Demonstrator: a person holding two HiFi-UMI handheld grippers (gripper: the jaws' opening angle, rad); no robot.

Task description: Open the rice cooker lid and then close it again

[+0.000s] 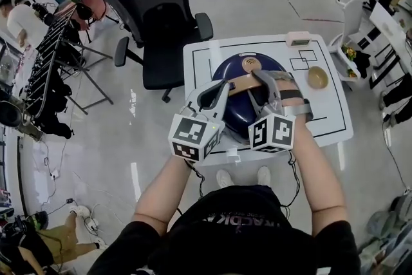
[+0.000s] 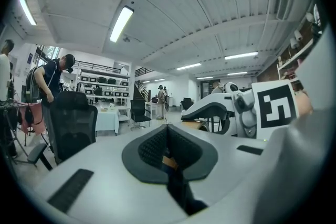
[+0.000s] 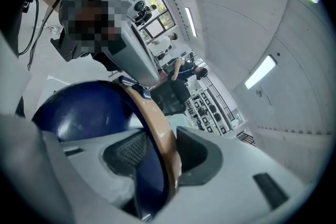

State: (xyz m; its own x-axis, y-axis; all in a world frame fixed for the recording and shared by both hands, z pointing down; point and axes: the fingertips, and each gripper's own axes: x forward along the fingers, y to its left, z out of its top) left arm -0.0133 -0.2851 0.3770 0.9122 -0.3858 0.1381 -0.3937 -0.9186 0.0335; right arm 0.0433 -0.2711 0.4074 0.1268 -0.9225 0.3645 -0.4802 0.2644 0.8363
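The tan handle [image 3: 157, 128] is grasped between the fingers of the right gripper [image 3: 157, 161]. Just to its left, the left gripper [image 2: 168, 150] is clenched. Beneath both fingertips the blue rice cooker [image 1: 233, 67], lid down, is seen on the white table [image 1: 322, 109]. The emblem on its lid [image 1: 248, 64] cannot be read.

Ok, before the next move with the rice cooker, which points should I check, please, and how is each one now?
1. The right gripper is clamped on the tan handle: ok.
2. The left gripper is shut, with nothing in it: ok.
3. The rice cooker stands on the white table: ok.
4. Its lid is latched: cannot tell.
5. The small bowl stands apart from the cooker: ok.
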